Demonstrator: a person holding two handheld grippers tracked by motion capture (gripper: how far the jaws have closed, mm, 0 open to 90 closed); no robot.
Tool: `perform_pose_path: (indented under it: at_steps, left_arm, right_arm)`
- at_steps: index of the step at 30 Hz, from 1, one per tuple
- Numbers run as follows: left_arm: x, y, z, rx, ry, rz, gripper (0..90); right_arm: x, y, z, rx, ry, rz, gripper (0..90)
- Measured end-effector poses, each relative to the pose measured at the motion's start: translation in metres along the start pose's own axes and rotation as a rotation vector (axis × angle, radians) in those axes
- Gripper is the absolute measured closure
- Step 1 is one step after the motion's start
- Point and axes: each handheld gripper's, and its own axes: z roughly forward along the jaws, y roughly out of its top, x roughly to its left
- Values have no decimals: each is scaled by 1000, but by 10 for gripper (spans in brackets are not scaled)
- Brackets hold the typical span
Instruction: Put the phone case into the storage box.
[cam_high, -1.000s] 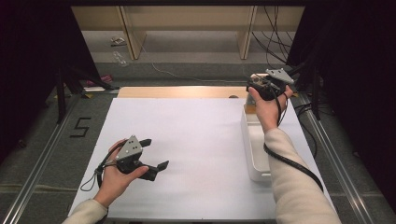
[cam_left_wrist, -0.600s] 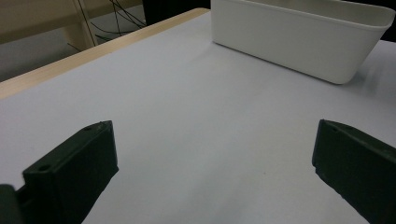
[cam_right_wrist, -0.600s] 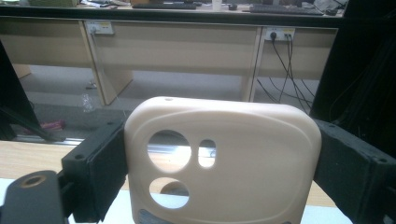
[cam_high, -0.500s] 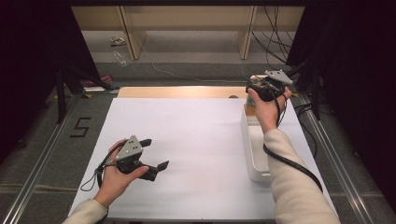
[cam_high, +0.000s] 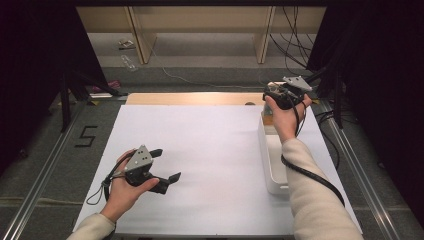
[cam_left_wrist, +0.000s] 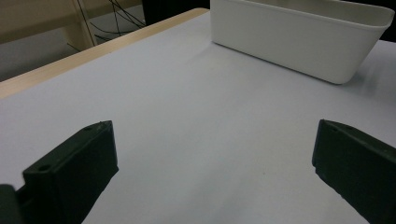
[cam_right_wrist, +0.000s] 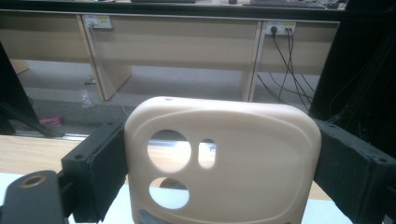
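A beige phone case (cam_right_wrist: 219, 163) with camera cut-outs stands upright between the jaws of my right gripper (cam_right_wrist: 219, 179), which is shut on its two side edges. In the high view that gripper (cam_high: 278, 93) is held up at the far right, above the far end of a long white bin (cam_high: 272, 172). My left gripper (cam_high: 166, 165) hovers low over the white table sheet (cam_high: 210, 145) at the near left. Its jaws are wide apart and hold nothing. In the left gripper view (cam_left_wrist: 215, 172) the jaws point across the bare sheet toward the bin (cam_left_wrist: 299, 42).
A wooden strip (cam_high: 195, 98) runs along the table's far edge. A small tan thing (cam_high: 268, 119) lies at the bin's far end; I cannot tell what it is. Beyond the table are wooden desk legs, cables and grey floor. Metal rails flank both sides.
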Motion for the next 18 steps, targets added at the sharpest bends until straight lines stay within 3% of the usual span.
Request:
perform_pose_path:
  at_steps: [18]
  left_arm:
    - [0,0,0,0,0,1,0]
  right_arm:
    - [-1,-10,3,21,4,2,119]
